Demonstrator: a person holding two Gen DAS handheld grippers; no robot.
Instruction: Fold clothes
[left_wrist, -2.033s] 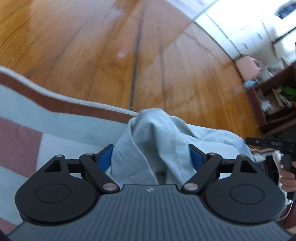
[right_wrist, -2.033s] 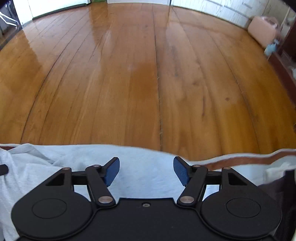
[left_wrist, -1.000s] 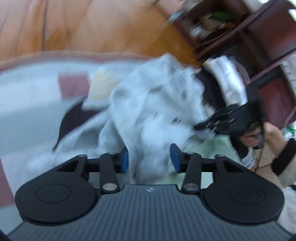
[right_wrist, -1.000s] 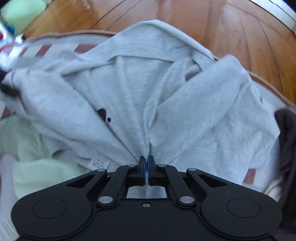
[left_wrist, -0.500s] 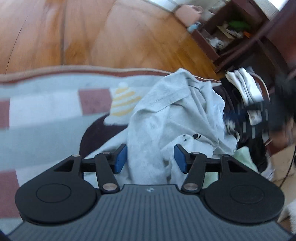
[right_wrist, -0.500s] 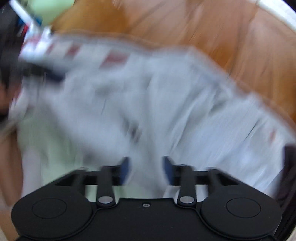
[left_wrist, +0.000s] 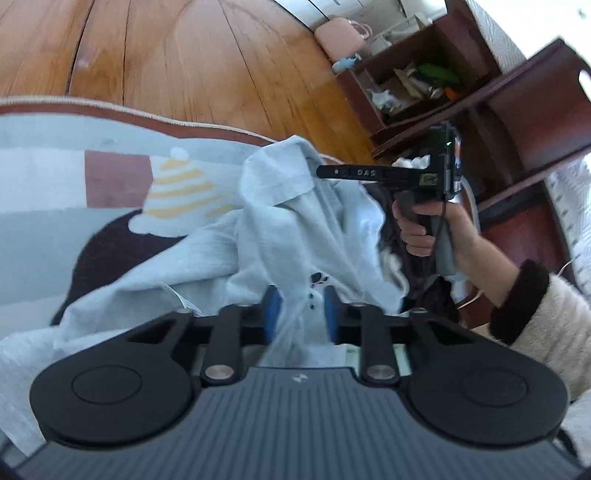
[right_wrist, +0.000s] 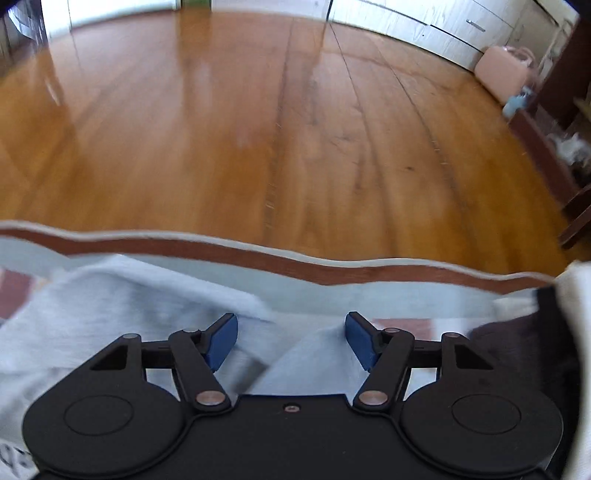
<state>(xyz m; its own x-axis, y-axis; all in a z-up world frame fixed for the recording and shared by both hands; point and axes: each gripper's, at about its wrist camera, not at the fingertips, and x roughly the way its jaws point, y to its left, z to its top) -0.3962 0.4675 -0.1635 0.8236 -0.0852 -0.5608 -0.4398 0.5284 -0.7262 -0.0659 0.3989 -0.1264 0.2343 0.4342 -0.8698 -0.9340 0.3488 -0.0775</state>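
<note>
A crumpled light grey garment lies on a patterned blanket. My left gripper is low over its near part. Its jaws are closing with a fold of the grey fabric and small dark marks between the blue pads, which stand a little apart. A hand holds my right gripper level over the garment's far edge. In the right wrist view the right gripper is open above the grey garment, near the blanket's brown border, and grips nothing.
Wooden floor stretches beyond the blanket. A dark wooden shelf unit with clutter stands to the right, and a pink bag sits by the wall. A dark garment and white cloth lie at the blanket's right.
The right gripper let go of the grey garment, opened wide and swung to face the blanket's edge and floor. The left jaws narrowed around a fold of the garment.
</note>
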